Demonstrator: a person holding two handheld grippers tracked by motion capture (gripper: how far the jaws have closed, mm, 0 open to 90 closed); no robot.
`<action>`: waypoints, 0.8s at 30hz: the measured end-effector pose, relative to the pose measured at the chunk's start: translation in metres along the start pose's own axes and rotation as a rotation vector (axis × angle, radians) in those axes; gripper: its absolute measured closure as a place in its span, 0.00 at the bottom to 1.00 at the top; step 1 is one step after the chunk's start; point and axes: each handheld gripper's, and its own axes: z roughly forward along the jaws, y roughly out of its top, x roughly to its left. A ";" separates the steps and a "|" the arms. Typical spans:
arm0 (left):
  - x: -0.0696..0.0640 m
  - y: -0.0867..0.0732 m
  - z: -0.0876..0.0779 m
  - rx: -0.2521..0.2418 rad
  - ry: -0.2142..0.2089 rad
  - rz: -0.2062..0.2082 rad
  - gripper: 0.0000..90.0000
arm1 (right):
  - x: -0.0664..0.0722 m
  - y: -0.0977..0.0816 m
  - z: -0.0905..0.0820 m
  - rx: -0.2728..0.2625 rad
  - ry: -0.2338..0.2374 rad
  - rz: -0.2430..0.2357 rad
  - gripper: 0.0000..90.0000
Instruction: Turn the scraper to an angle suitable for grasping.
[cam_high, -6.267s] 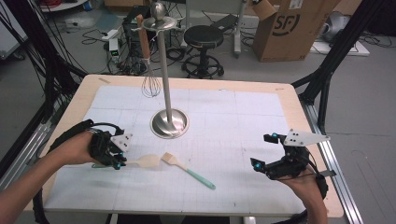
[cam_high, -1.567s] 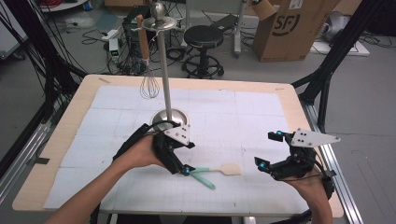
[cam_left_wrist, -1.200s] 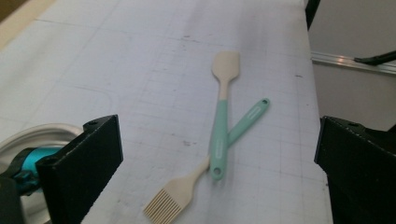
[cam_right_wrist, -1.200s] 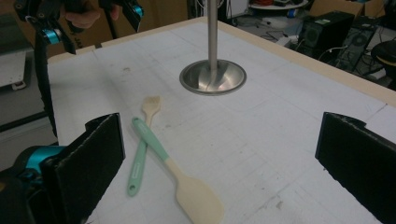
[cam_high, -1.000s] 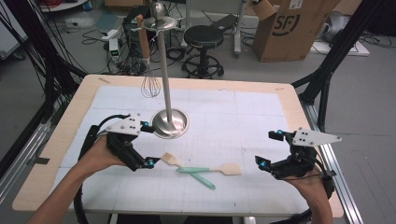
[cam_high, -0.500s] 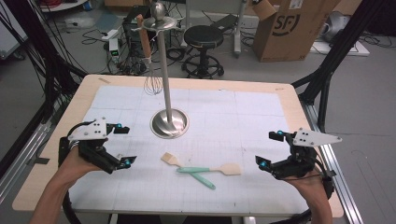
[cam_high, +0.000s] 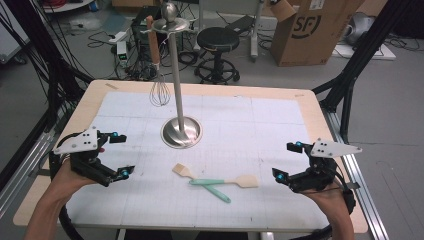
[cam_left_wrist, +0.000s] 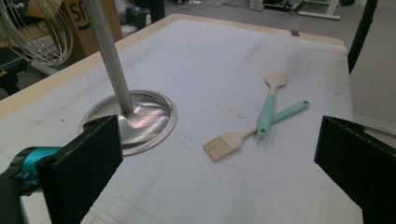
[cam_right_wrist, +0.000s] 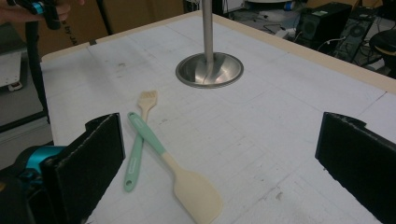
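Brush (cam_high: 186, 172) and spatula (cam_high: 235, 181) lie crossed (handles touching) near the tabletop's (cam_high: 280, 125) front edge; left gripper (cam_high: 117, 155) and right gripper (cam_high: 287, 162) hover at opposite side edges, jaws apart.

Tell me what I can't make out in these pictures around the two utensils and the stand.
- Which handle lies on top where the spatula and brush cross: too small in the high view.
- The stand above its lower pole: cut off by the top edge of the left gripper view.
- The whisk: cut off by that view's left and top edges.
- The left gripper: cut off by the right gripper view's top edge.
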 end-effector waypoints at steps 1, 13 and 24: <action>0.000 -0.001 0.000 -0.001 -0.002 0.002 0.02 | 0.001 0.000 0.000 0.003 -0.002 0.004 0.00; 0.004 -0.004 -0.007 -0.006 0.007 -0.002 0.02 | 0.005 0.005 0.006 0.015 0.024 -0.029 0.00; 0.005 -0.005 -0.010 -0.006 0.020 -0.001 0.02 | 0.001 0.023 0.013 0.069 0.070 -0.041 0.00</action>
